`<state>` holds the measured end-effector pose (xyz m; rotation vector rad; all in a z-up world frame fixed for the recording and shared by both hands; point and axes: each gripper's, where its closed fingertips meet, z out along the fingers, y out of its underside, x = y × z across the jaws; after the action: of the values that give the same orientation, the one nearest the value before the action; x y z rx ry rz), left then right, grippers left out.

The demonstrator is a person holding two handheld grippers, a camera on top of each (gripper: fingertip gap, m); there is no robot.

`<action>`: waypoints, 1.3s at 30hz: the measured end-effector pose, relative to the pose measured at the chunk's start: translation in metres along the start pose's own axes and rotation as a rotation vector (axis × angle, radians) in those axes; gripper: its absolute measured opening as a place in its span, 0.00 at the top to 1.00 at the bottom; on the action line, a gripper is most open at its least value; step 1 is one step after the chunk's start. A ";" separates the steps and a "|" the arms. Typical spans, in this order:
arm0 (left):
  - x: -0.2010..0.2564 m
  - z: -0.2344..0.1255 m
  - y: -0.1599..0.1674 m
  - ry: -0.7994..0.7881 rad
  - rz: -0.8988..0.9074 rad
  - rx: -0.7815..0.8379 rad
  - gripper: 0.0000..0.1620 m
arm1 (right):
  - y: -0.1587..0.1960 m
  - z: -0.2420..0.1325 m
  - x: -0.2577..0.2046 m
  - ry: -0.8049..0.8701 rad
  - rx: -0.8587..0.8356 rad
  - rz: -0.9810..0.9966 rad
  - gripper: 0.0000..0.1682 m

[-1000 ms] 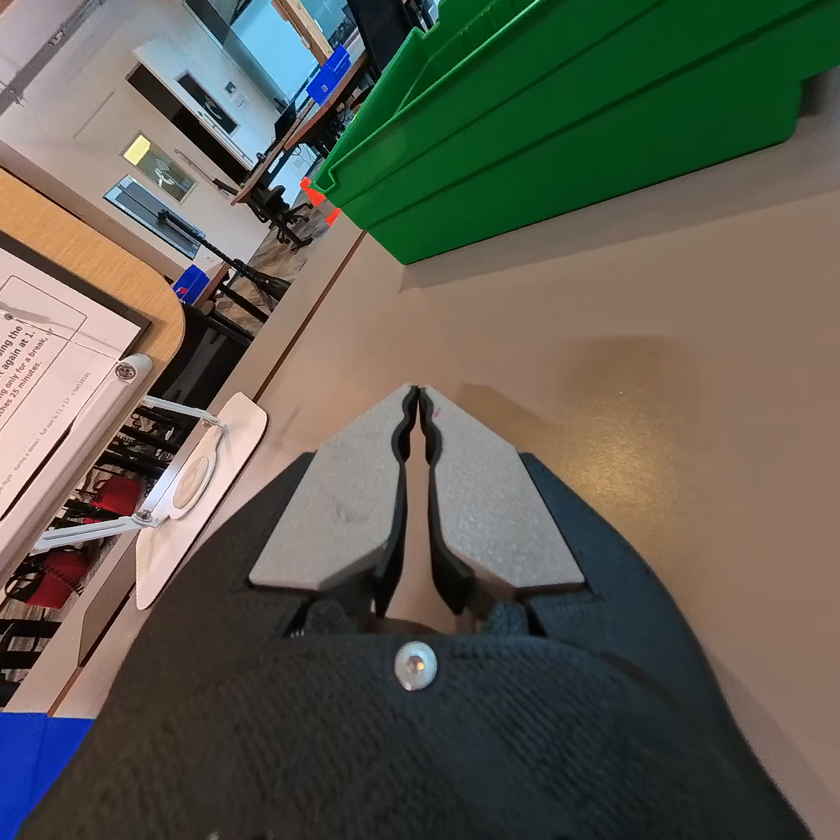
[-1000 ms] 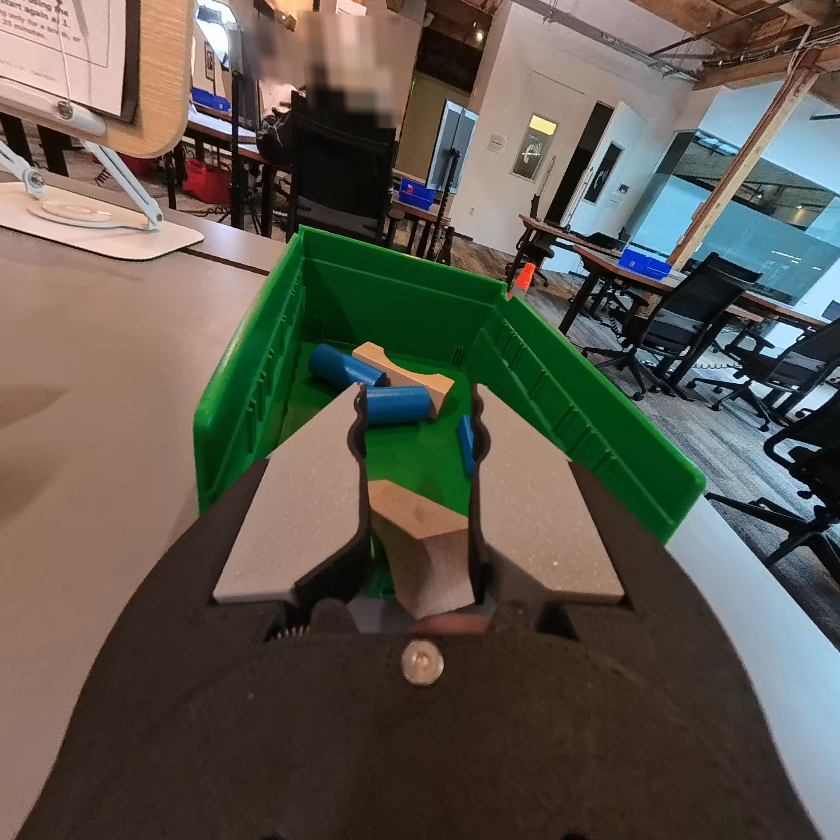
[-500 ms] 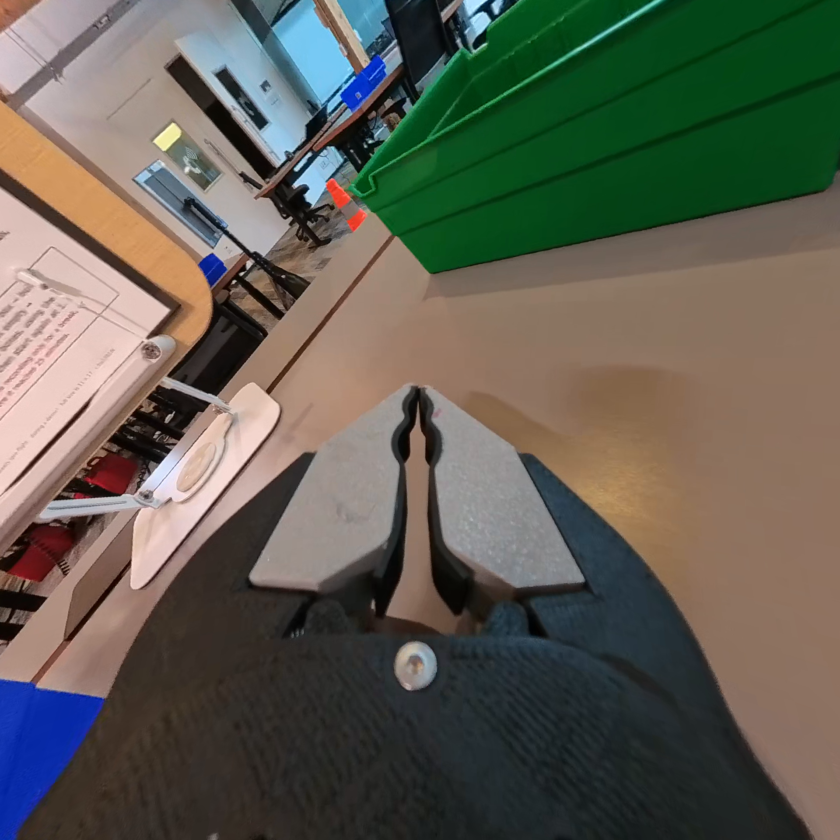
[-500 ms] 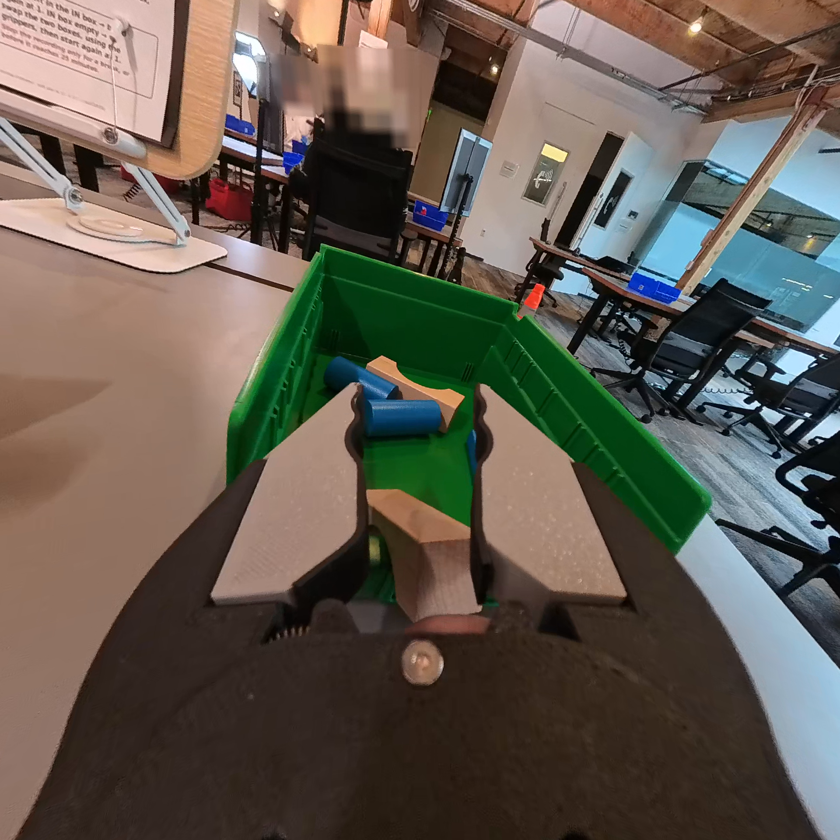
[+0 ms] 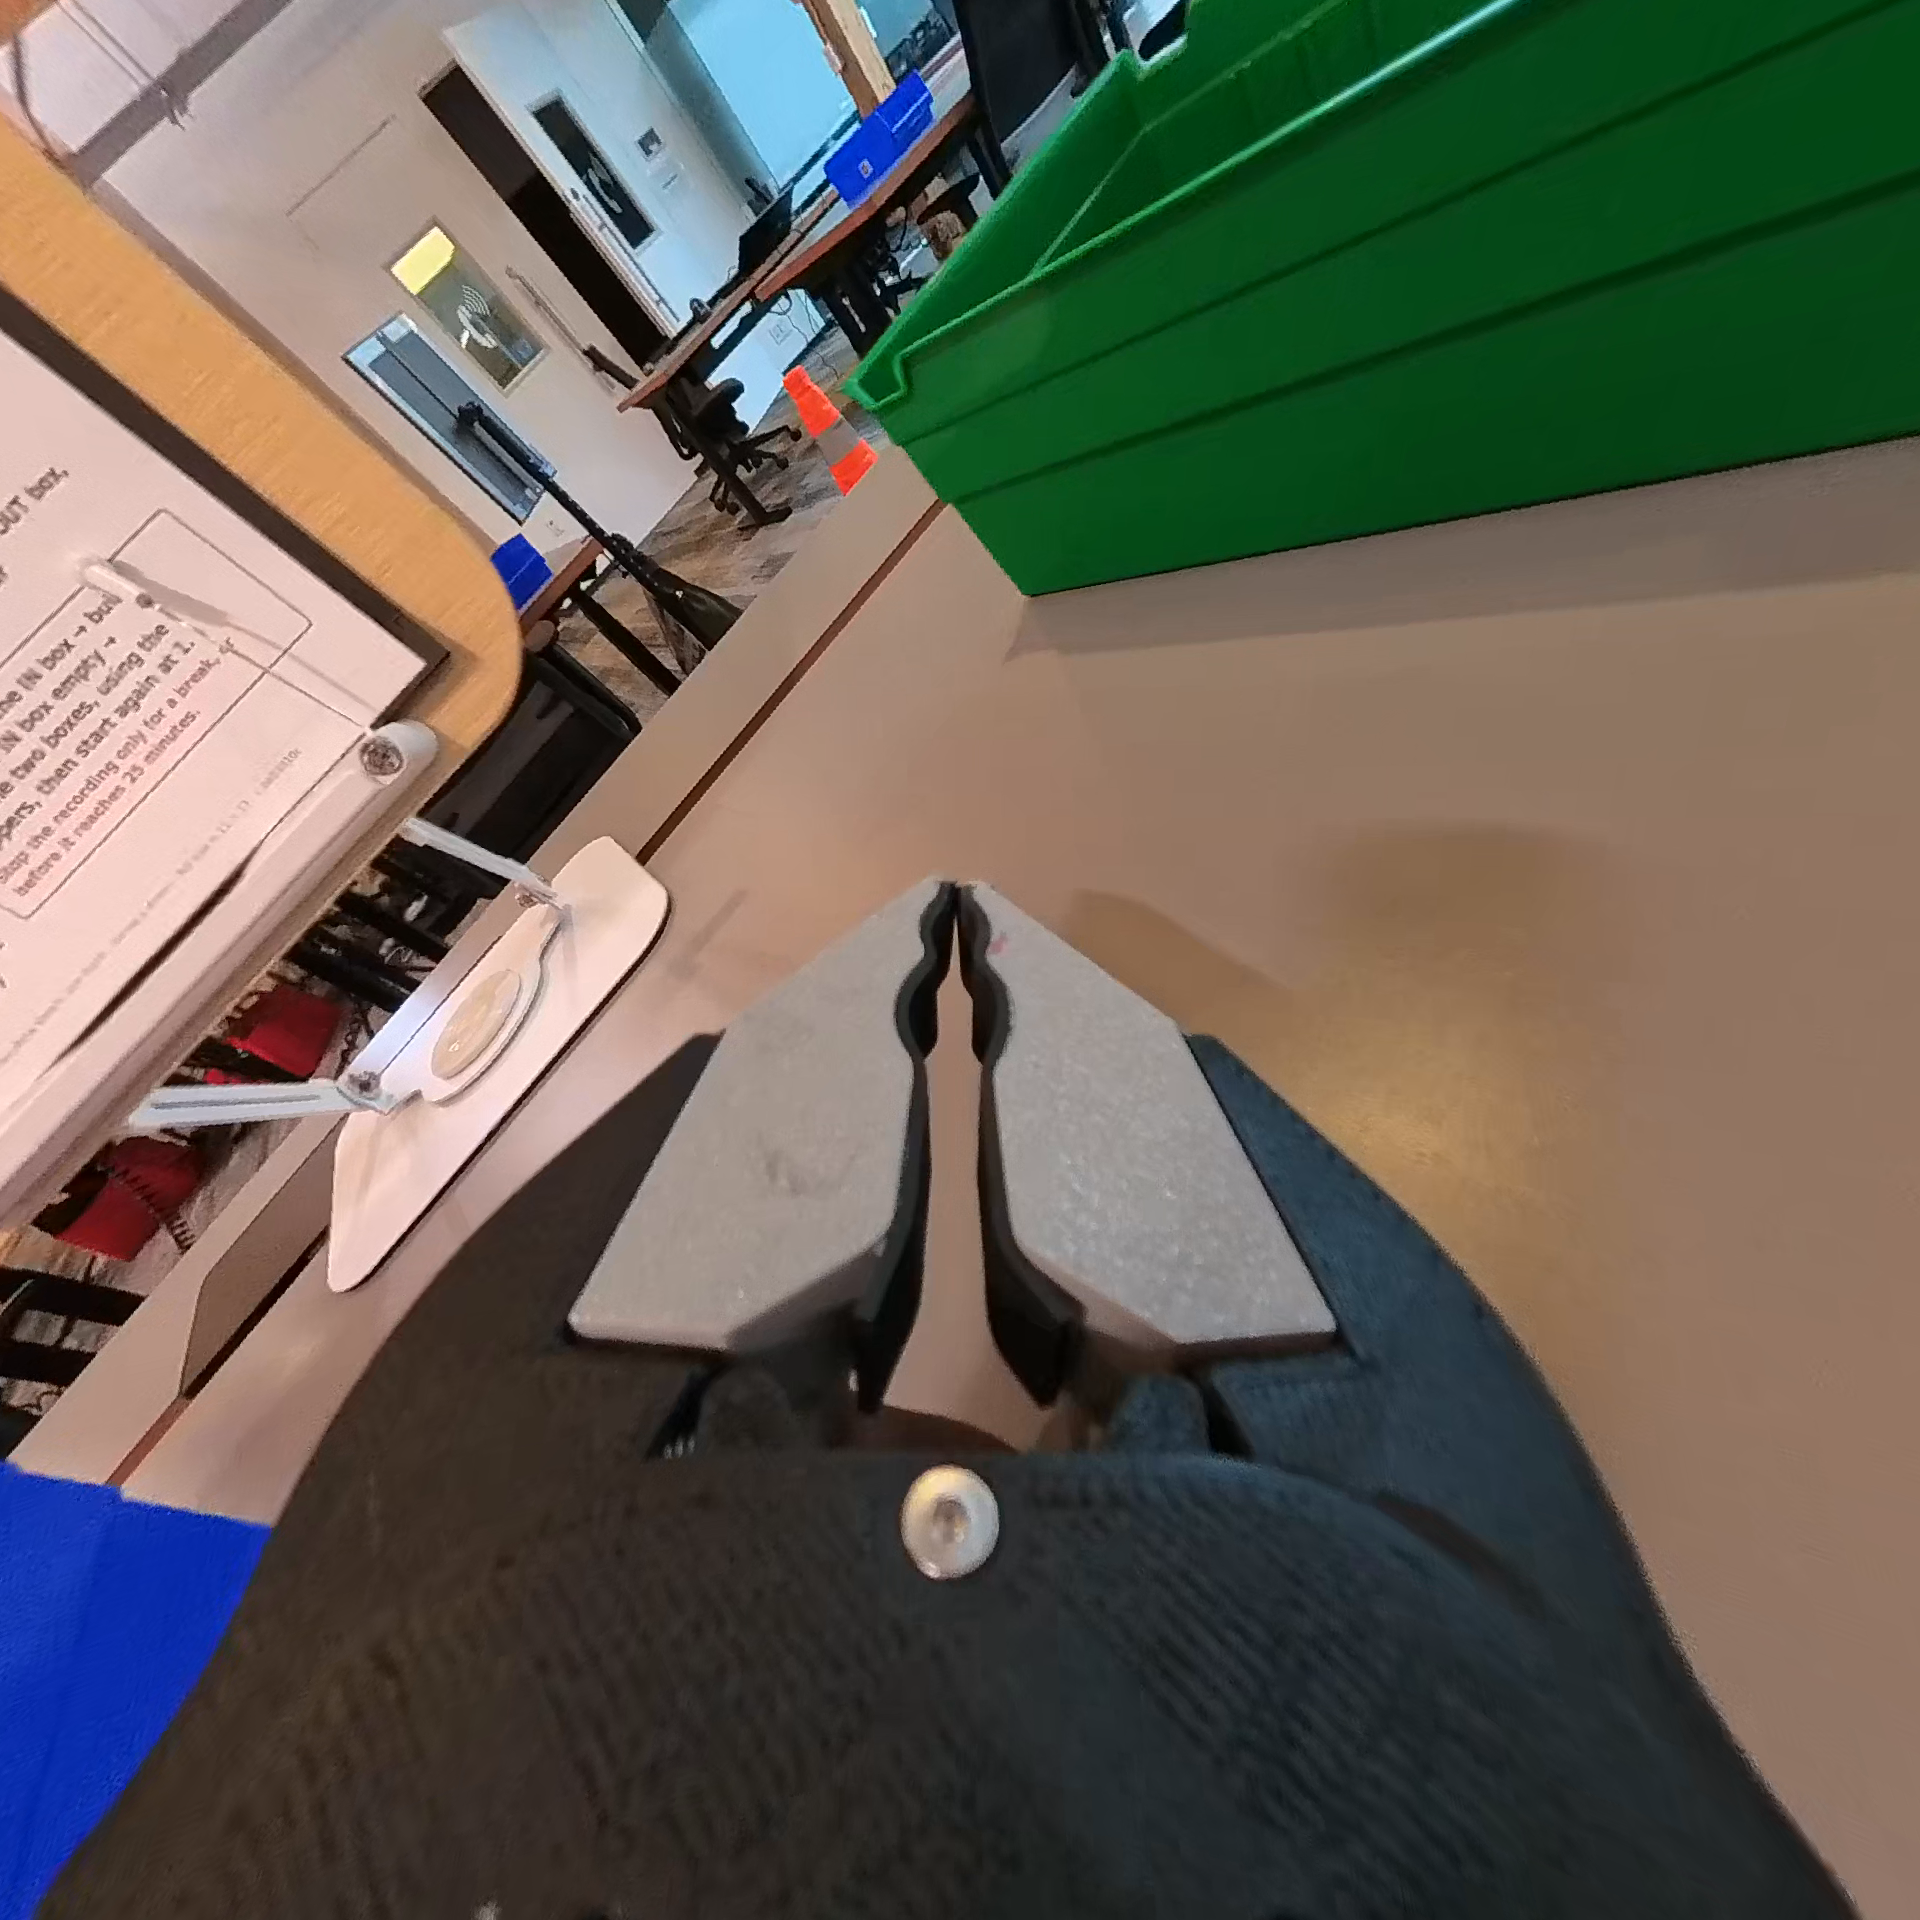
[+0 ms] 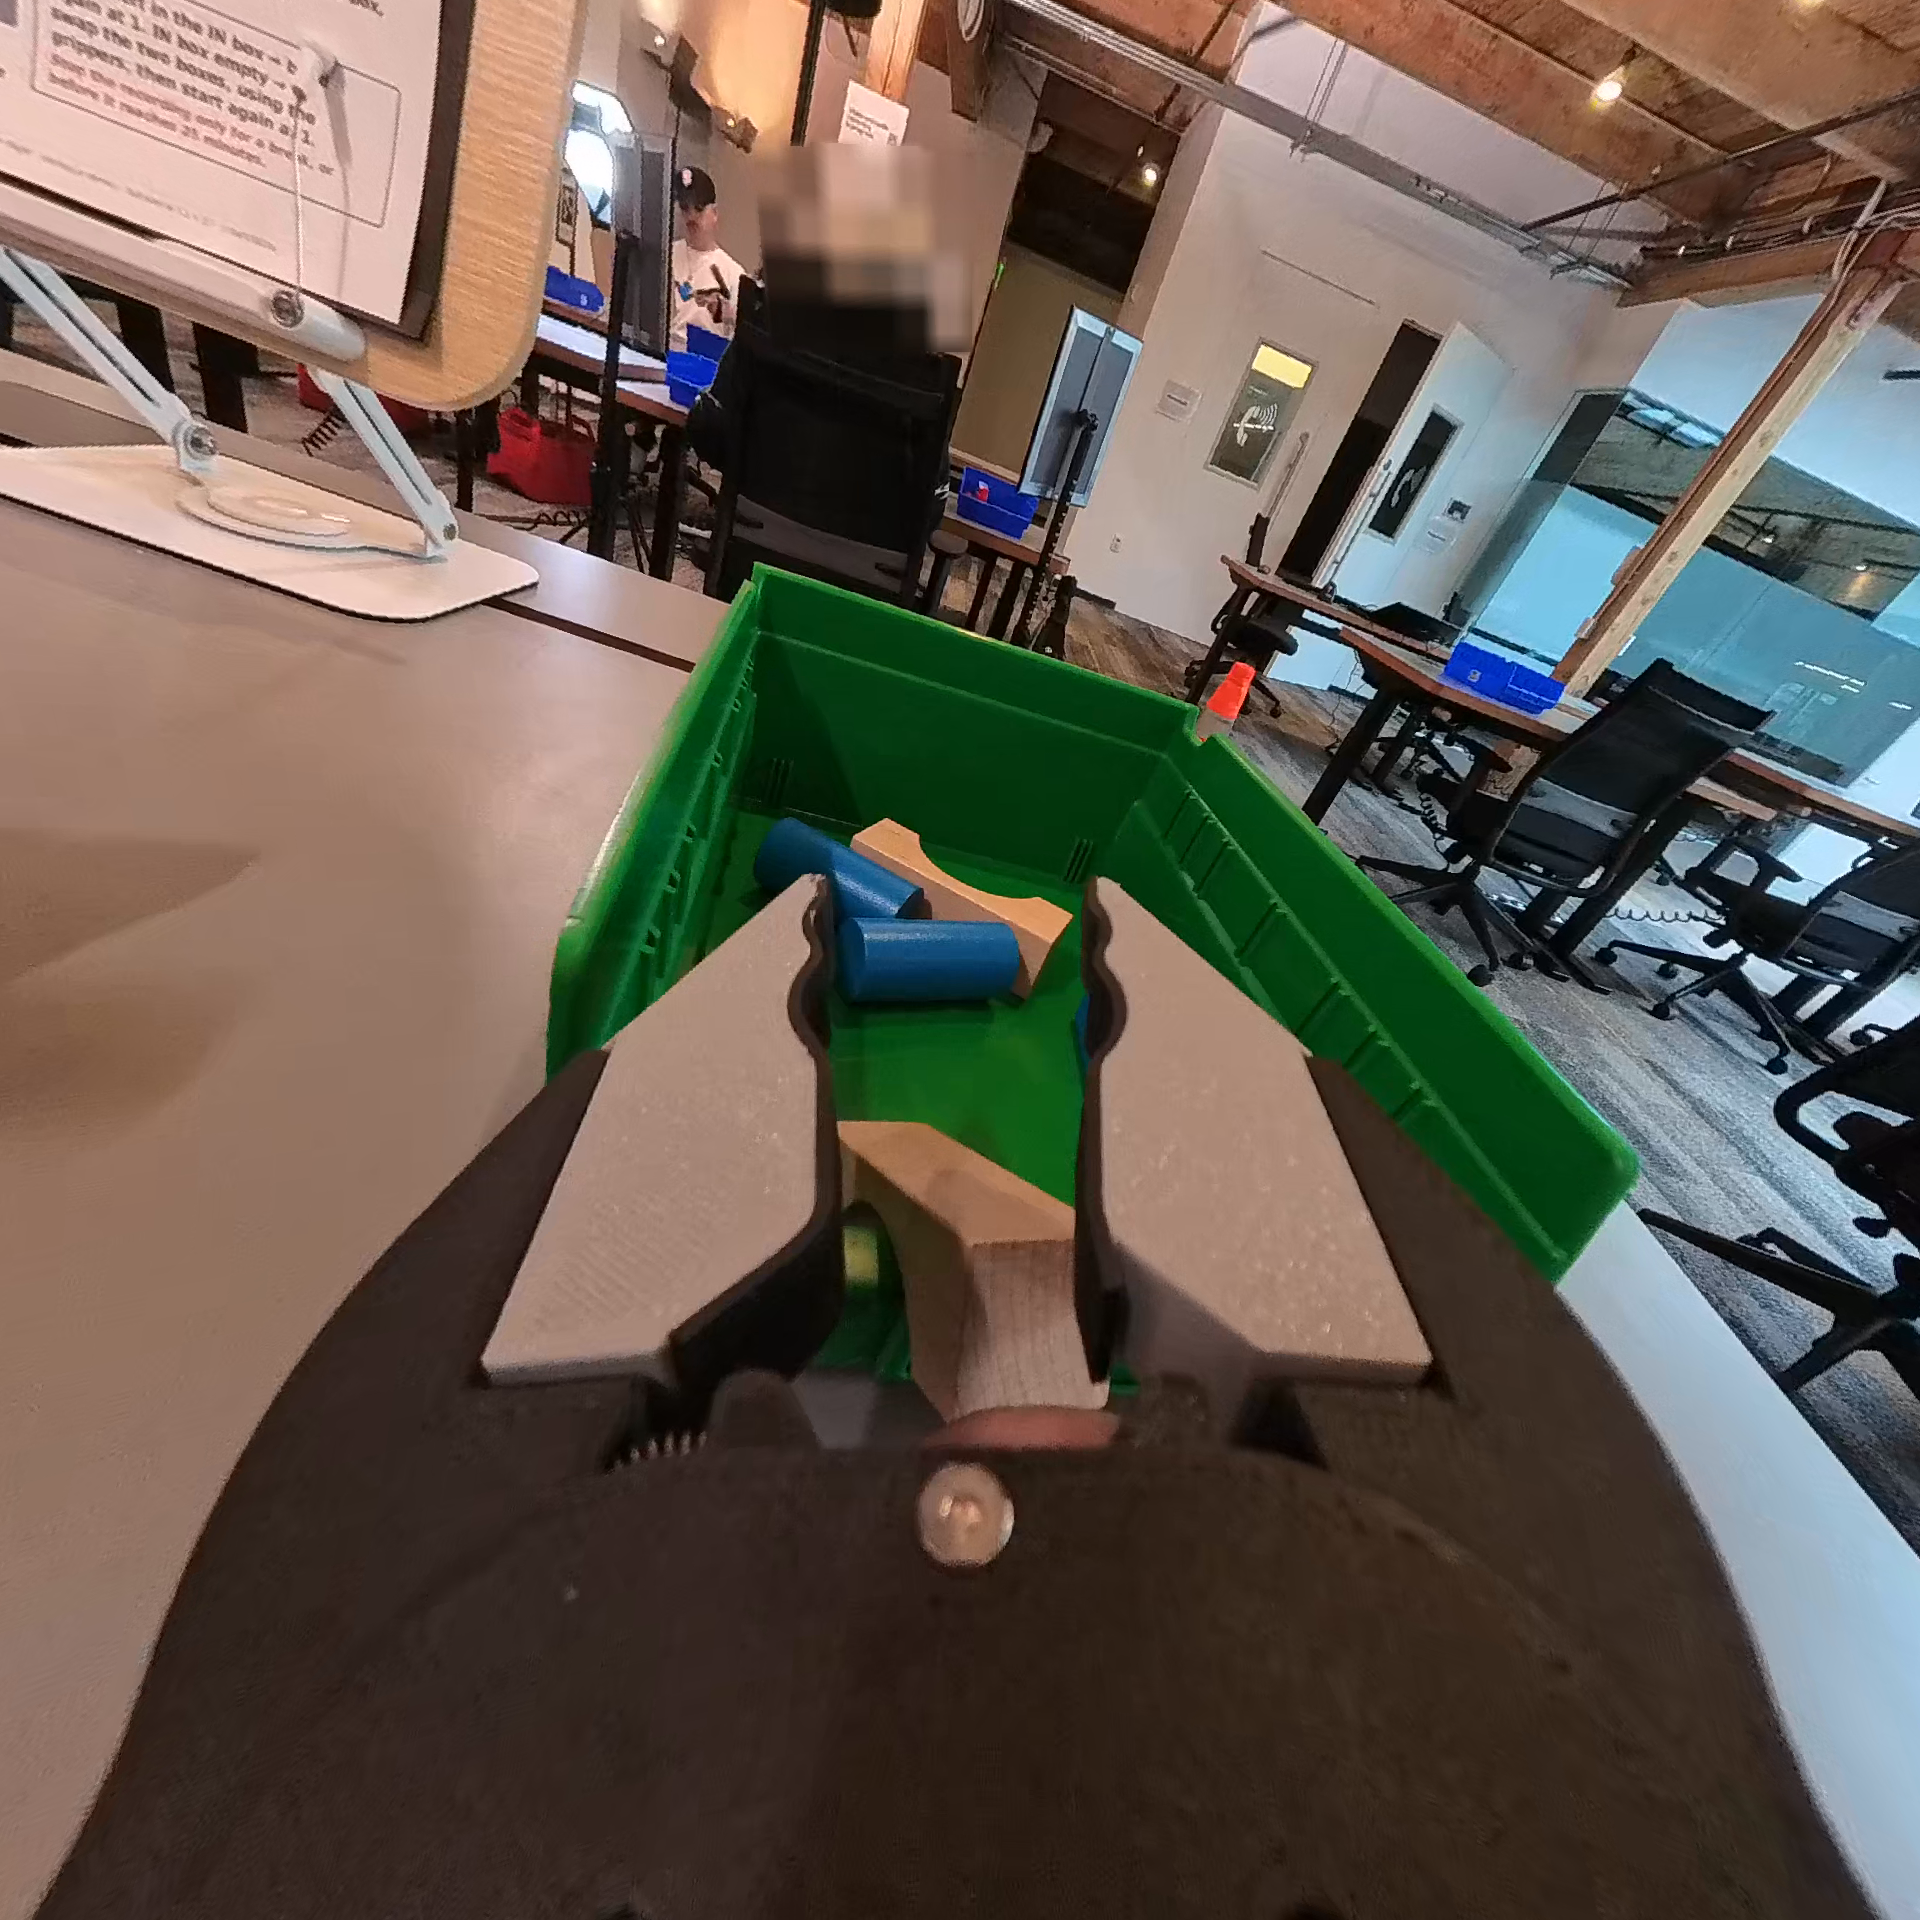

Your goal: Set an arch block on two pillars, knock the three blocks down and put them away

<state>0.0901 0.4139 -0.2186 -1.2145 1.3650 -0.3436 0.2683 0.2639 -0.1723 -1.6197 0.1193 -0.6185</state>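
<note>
My right gripper (image 6: pixel 951 904) is shut on a light wooden arch block (image 6: pixel 987 1247), held deep between the fingers over the near end of a green bin (image 6: pixel 1351 935). Two blue cylinder pillars (image 6: pixel 925 958) (image 6: pixel 821 868) and another wooden arch block (image 6: pixel 966 883) lie at the bin's far end. A further blue piece (image 6: pixel 1083 1023) is mostly hidden behind the right finger. My left gripper (image 5: pixel 951 894) is shut and empty, low over the bare brown table (image 5: pixel 1455 831), with the green bin (image 5: pixel 1455 395) ahead to its right.
A white stand base (image 6: pixel 260 520) holding a framed sheet stands at the table's far left, also in the left wrist view (image 5: pixel 488 1039). The table's right edge (image 6: pixel 1714 1403) runs just beside the bin. A blue object (image 5: pixel 83 1662) sits at the lower left. Chairs, desks and a person are beyond. My right fingertips sit around 25 cm from my left ones.
My right gripper has carried the arch block forward and a little higher over the bin. My left gripper has turned slightly, so the bin sits farther right in its view; it stays shut.
</note>
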 end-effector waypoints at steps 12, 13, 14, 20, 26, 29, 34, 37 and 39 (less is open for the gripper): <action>-0.022 -0.066 0.007 -0.026 -0.244 0.038 0.88 | -0.010 -0.003 -0.006 -0.048 0.055 0.022 0.72; -0.021 -0.075 0.010 -0.033 -0.271 0.039 0.86 | -0.011 -0.003 -0.005 -0.051 0.062 0.029 0.72; -0.019 -0.085 0.012 -0.032 -0.302 0.034 0.83 | -0.012 -0.004 -0.005 -0.059 0.070 0.040 0.72; -0.039 -0.199 -0.038 -0.100 -0.412 0.129 0.74 | -0.024 -0.012 -0.011 -0.176 0.147 0.138 0.64; -0.093 -0.265 -0.017 -0.211 -0.488 0.063 0.59 | -0.036 -0.021 -0.021 -0.235 0.212 0.145 0.58; -0.112 -0.269 0.045 -0.303 -0.551 -0.067 0.53 | -0.043 -0.028 -0.036 -0.303 0.242 0.129 0.55; -0.125 -0.261 0.117 -0.340 -0.670 -0.187 0.52 | -0.043 -0.031 -0.053 -0.337 0.240 0.048 0.54; -0.116 -0.234 0.137 -0.262 -0.725 -0.270 0.51 | -0.038 -0.027 -0.059 -0.342 0.207 0.009 0.55; -0.096 -0.215 0.142 -0.175 -0.722 -0.325 0.54 | -0.034 -0.027 -0.067 -0.383 0.179 -0.001 0.61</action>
<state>-0.1823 0.4506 -0.2275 -1.9520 0.8091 -0.5122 0.1894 0.2738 -0.1613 -1.5346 -0.2136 -0.3010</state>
